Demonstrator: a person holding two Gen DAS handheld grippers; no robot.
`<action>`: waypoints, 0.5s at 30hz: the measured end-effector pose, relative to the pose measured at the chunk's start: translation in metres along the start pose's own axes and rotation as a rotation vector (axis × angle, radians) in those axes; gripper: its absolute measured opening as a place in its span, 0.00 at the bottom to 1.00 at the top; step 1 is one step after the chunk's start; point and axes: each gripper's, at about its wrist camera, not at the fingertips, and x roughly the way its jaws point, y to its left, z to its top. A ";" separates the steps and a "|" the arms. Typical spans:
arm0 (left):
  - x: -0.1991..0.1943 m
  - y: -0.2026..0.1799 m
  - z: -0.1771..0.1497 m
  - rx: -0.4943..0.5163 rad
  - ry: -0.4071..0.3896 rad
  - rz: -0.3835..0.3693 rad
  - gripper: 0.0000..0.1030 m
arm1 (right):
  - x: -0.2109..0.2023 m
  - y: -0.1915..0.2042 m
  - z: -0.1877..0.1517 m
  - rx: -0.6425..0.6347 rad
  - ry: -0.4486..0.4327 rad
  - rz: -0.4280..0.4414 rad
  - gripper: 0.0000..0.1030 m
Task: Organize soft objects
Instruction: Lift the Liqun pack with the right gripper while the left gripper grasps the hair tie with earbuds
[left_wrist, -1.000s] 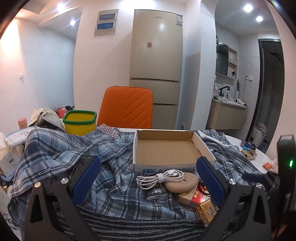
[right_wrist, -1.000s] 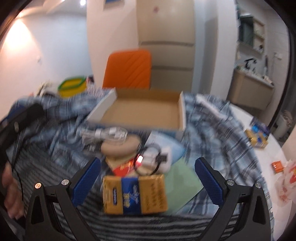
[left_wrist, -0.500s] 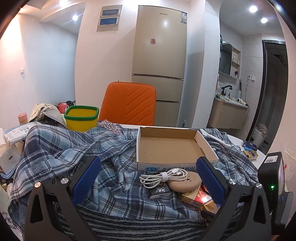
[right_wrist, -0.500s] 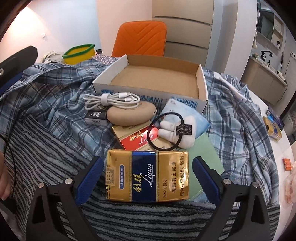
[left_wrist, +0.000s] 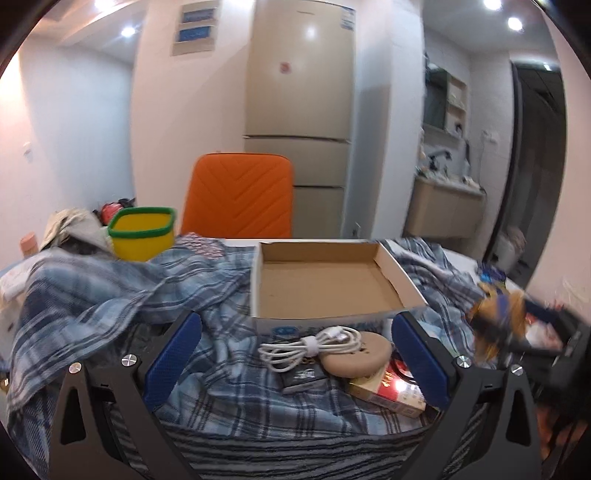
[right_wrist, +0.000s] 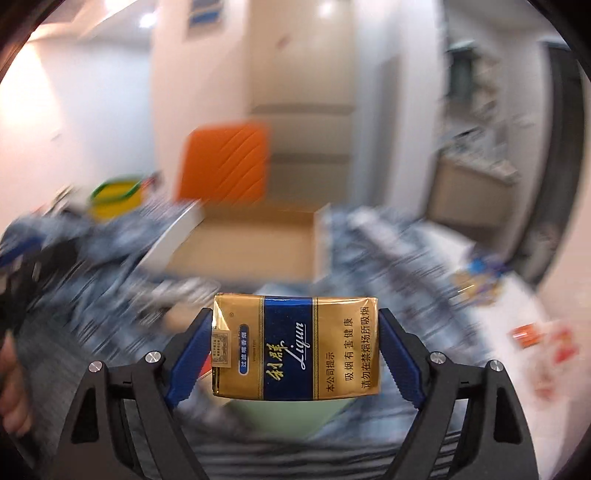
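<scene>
Right claw gripping gold pack by its sides; left claw wide, empty. Carry level, lower gently into far cardboard box, then release.

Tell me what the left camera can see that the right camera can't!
Only the left wrist view shows the white cable, the tan oval pad beneath it, the red pack, and the left gripper open and holding nothing. Only the right wrist view shows the gold and blue pack's printed front, clamped in the right gripper. Both show the cardboard box, orange chair, yellow bin and plaid cloth.
</scene>
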 end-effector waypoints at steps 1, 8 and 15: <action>0.003 -0.006 0.001 0.027 0.004 -0.008 1.00 | -0.004 -0.006 0.002 0.018 -0.024 -0.022 0.85; 0.039 -0.051 0.007 0.110 0.191 -0.130 0.90 | -0.027 -0.044 0.006 0.182 -0.127 -0.046 0.85; 0.085 -0.096 -0.003 0.129 0.431 -0.243 0.66 | -0.036 -0.075 0.009 0.258 -0.163 -0.132 0.85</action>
